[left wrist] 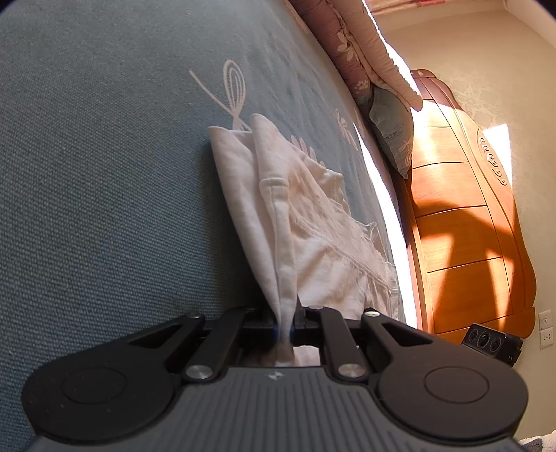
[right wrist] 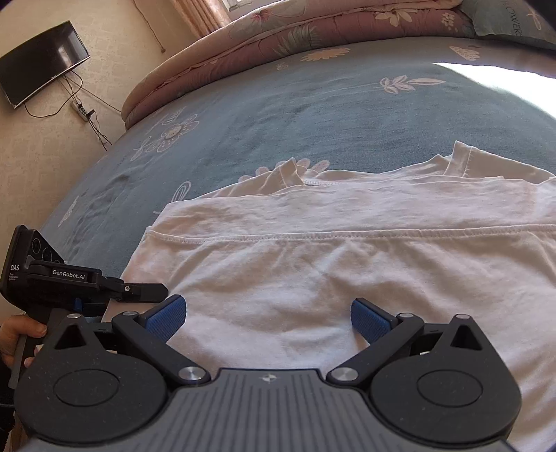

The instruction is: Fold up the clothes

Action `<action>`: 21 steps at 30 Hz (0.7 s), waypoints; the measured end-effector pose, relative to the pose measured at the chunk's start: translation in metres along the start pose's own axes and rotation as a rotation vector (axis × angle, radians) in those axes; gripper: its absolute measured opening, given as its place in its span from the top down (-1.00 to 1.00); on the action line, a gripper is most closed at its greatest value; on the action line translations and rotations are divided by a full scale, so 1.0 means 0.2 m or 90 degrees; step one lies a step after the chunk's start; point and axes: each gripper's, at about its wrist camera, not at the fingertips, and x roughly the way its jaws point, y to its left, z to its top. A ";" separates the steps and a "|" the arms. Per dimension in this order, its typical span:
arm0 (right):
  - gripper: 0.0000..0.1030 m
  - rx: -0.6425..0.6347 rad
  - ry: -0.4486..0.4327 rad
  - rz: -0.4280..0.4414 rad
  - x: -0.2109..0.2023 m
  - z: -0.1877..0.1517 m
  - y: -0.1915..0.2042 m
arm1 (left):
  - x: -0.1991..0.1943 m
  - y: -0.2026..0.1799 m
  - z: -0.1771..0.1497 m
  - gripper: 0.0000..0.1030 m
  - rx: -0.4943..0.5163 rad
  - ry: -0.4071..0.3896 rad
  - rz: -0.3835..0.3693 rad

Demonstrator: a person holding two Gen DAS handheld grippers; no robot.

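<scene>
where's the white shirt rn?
White shirt lies spread on the blue bedsheet, ahead of the open right gripper; the left gripper pinches one edge.

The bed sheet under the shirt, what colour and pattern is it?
Blue-grey bed sheet with pale flower outlines, clearest in the right wrist view.

The shirt (right wrist: 347,264) lies spread on the bed (right wrist: 278,114), its near edge pinched up in the left gripper (left wrist: 286,327). The right gripper (right wrist: 267,316) hangs over the shirt's middle, to the right of the left one. A quilt (right wrist: 278,31) is heaped along the bed's far side, with a pillow (left wrist: 392,128) against the headboard (left wrist: 462,208). A television (right wrist: 41,62) hangs on the wall past the bed's foot.
</scene>
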 end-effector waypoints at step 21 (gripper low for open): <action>-1.00 0.045 0.006 -0.067 0.01 0.03 0.04 | 0.00 0.00 -0.01 0.77 -0.004 0.001 0.005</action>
